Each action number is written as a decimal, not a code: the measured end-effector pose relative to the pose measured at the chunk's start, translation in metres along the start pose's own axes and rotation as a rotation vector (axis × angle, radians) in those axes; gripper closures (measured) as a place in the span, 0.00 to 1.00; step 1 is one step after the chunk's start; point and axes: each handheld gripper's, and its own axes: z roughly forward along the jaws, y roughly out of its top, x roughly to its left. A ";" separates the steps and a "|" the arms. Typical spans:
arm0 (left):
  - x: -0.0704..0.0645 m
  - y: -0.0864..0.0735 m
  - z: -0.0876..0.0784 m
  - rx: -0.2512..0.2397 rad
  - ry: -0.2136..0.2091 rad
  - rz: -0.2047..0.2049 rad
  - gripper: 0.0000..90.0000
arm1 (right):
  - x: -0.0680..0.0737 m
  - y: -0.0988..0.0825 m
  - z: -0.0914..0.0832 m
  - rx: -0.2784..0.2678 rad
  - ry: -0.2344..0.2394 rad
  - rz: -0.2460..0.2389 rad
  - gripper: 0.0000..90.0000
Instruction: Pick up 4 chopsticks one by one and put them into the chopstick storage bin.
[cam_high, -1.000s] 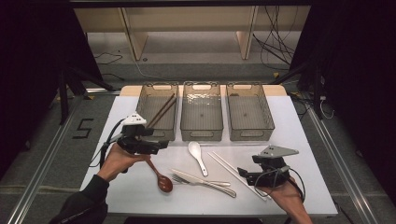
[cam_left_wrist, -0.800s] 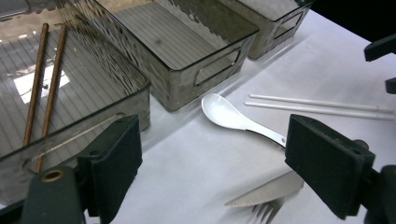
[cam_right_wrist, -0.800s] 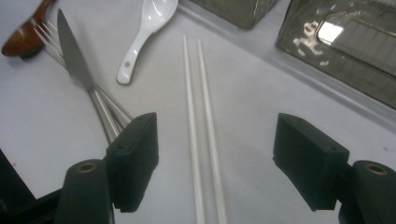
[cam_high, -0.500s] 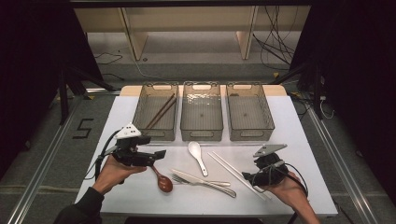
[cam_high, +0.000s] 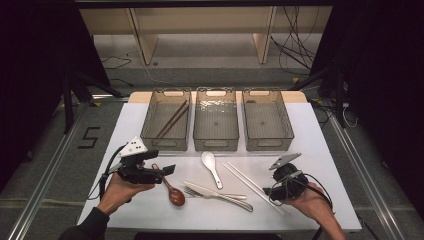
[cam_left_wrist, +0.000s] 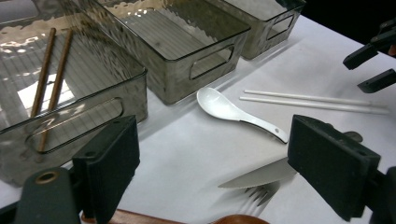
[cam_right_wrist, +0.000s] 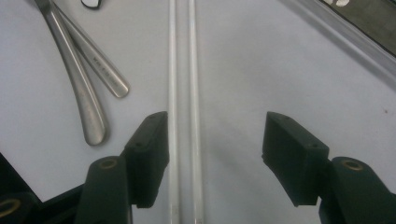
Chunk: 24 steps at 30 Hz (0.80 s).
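Note:
My left gripper (cam_high: 169, 170) (cam_left_wrist: 215, 158) is open, low over the handle of a wooden spoon (cam_high: 172, 192) (cam_left_wrist: 233, 219) on the white table. Nothing sits between its pads. My right gripper (cam_high: 267, 192) (cam_right_wrist: 212, 149) is open and astride a pair of white chopsticks (cam_high: 250, 182) (cam_right_wrist: 191, 70). Its jaws have just been closing, and the chopsticks lie close beside its left pad. A white spoon (cam_high: 211, 165) (cam_left_wrist: 229, 109) and a metal knife and fork (cam_high: 215, 192) (cam_right_wrist: 84, 93) lie between the two grippers.
Three smoky clear bins stand in a row at the back: left (cam_high: 165, 146), middle (cam_high: 216, 146), right (cam_high: 269, 146). Brown chopsticks (cam_high: 171, 120) (cam_left_wrist: 51, 70) lie in the left bin. The table's front edge (cam_high: 220, 227) is close to both hands.
My left gripper has come down and toward the front edge, over the wooden spoon. My right hand has barely shifted.

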 end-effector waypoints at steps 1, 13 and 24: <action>0.000 -0.001 -0.001 -0.004 -0.002 -0.006 0.18 | -0.001 0.001 0.000 0.006 0.000 -0.004 0.48; -0.001 -0.008 -0.010 -0.015 0.003 -0.007 0.18 | -0.004 0.006 0.008 0.127 -0.004 -0.022 0.60; -0.004 -0.012 -0.009 0.007 0.006 0.003 0.18 | -0.005 0.003 0.018 0.223 0.006 -0.029 0.68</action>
